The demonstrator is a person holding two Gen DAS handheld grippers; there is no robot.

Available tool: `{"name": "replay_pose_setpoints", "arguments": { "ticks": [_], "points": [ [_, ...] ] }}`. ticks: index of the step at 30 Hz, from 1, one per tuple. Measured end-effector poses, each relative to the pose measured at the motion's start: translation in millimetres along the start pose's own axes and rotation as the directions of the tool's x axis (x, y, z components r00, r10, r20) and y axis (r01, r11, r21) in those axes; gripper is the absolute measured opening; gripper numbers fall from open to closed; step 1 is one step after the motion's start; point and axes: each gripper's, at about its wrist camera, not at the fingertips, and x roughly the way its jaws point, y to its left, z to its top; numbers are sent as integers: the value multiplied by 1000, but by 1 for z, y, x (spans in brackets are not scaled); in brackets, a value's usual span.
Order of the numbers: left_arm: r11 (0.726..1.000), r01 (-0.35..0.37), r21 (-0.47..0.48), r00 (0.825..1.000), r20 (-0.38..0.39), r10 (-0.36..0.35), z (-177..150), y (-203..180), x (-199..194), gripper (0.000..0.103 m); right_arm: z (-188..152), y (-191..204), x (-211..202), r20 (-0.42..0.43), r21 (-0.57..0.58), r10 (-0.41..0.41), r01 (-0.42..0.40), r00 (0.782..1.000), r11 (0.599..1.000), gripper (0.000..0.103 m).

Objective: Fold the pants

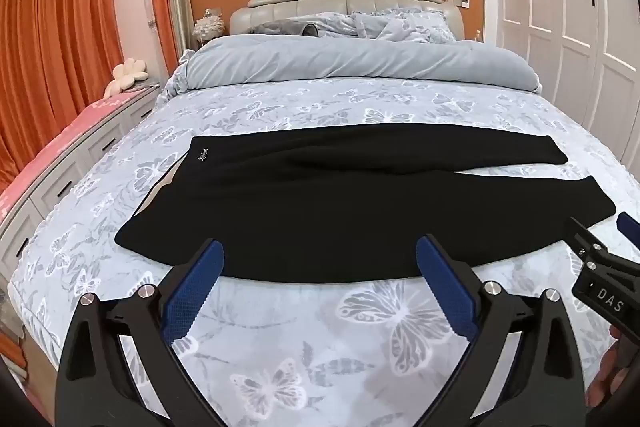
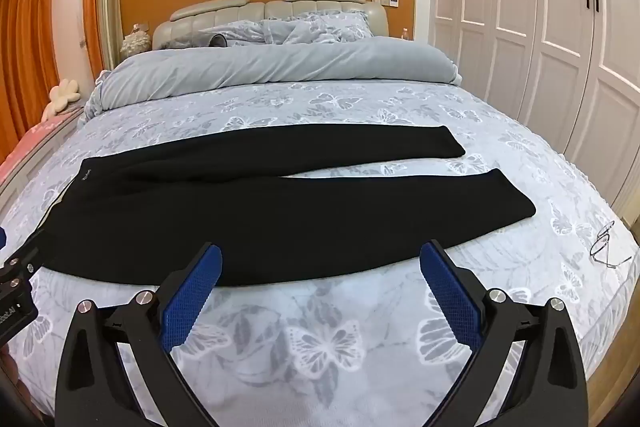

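Black pants point(image 1: 340, 195) lie flat across the bed point(image 1: 280, 347), waistband to the left, two legs spread apart to the right. They also show in the right wrist view point(image 2: 248, 211). My left gripper point(image 1: 320, 251) is open and empty, hovering just before the pants' near edge, towards the waist half. My right gripper point(image 2: 320, 255) is open and empty, just before the near leg's edge. The right gripper also shows at the right edge of the left wrist view point(image 1: 604, 227). The left gripper's body shows at the left edge of the right wrist view point(image 2: 16, 283).
The bed has a grey butterfly-print sheet, a rolled grey duvet point(image 1: 352, 63) and pillows point(image 1: 400, 25) at the far end. Eyeglasses point(image 2: 606, 245) lie on the bed's right side. White wardrobes point(image 2: 540, 27) stand to the right, a pink-topped drawer unit point(image 1: 60, 155) to the left.
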Motion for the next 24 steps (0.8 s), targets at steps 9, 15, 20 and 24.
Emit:
{"name": "replay_pose_setpoints", "arguments": {
  "ticks": [9, 15, 20, 24],
  "points": [
    [1000, -7, -3, 1000, 18, 7, 0, -4, -5, 95, -1, 3, -1, -3, -1, 5, -5, 1000, 1000, 98],
    [1000, -13, -7, 1000, 10, 13, 2, -3, -2, 95, -1, 4, -3, -2, -5, -2, 2, 1000, 1000, 98],
    [1000, -10, -2, 1000, 10, 10, 2, -2, -3, 95, -1, 4, -1, -1, -2, 1, -1, 1000, 1000, 98],
    [1000, -12, -2, 1000, 9, 12, 2, -2, -2, 95, -1, 3, -2, -1, -1, 3, -3, 1000, 1000, 98]
  ]
}}
